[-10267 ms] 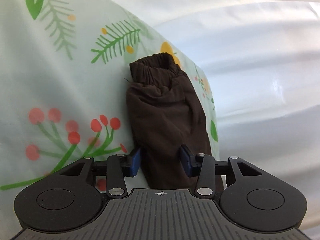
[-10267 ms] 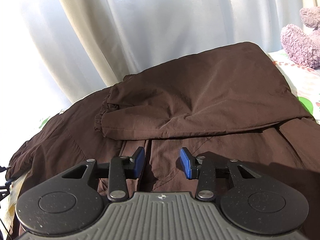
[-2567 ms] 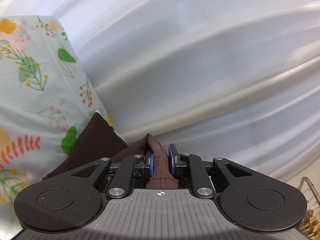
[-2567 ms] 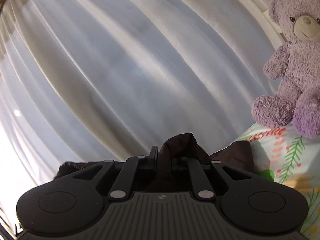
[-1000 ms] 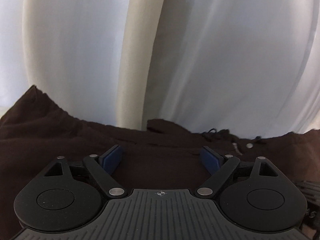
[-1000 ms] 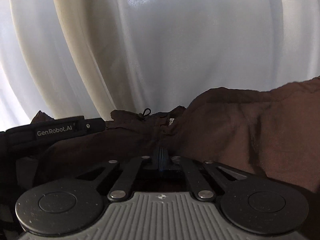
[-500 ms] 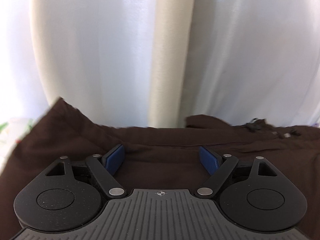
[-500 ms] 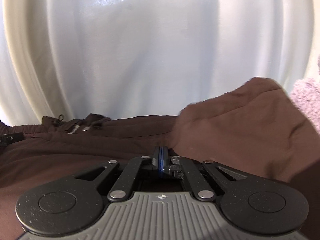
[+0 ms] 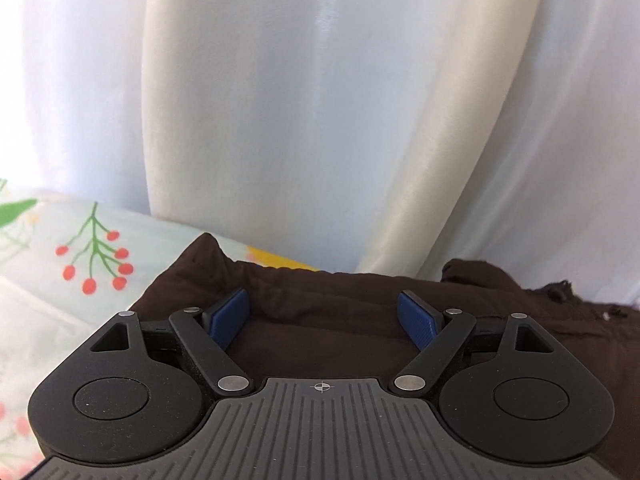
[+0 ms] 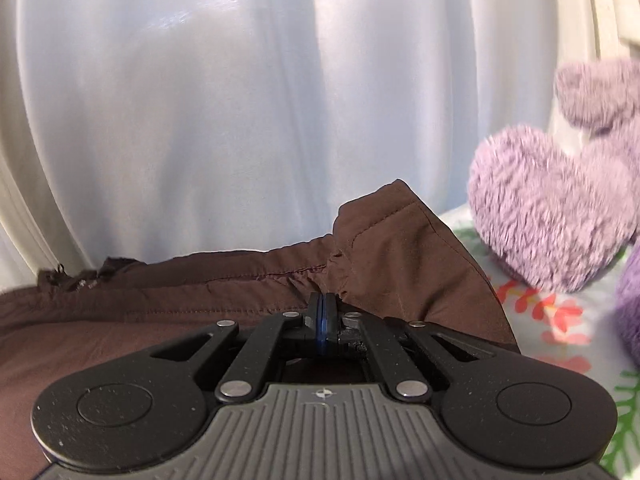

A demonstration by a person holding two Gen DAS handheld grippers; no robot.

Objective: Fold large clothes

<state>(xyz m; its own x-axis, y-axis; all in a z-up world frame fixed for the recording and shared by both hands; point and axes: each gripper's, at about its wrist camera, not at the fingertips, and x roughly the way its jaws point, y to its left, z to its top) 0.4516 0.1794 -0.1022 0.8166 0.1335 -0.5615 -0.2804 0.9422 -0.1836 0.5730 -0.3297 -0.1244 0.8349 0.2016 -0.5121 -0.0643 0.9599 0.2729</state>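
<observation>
Left hand-held gripper (image 9: pixel 324 316) spread over brown garment (image 9: pixel 320 320) on bed (image 9: pixel 48 300); right hand-held gripper (image 10: pixel 325 312) pressed together, seemingly empty, likely smoothing the fold.

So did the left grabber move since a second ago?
Yes. The left gripper has slid left over the brown garment: the flowery sheet, absent from its view before, now shows at the left, with the garment's corner.

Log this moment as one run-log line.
task: fold clothes | left gripper: open over brown garment, nothing gripped | right gripper: shut, empty | garment on floral sheet | plush toy right
</observation>
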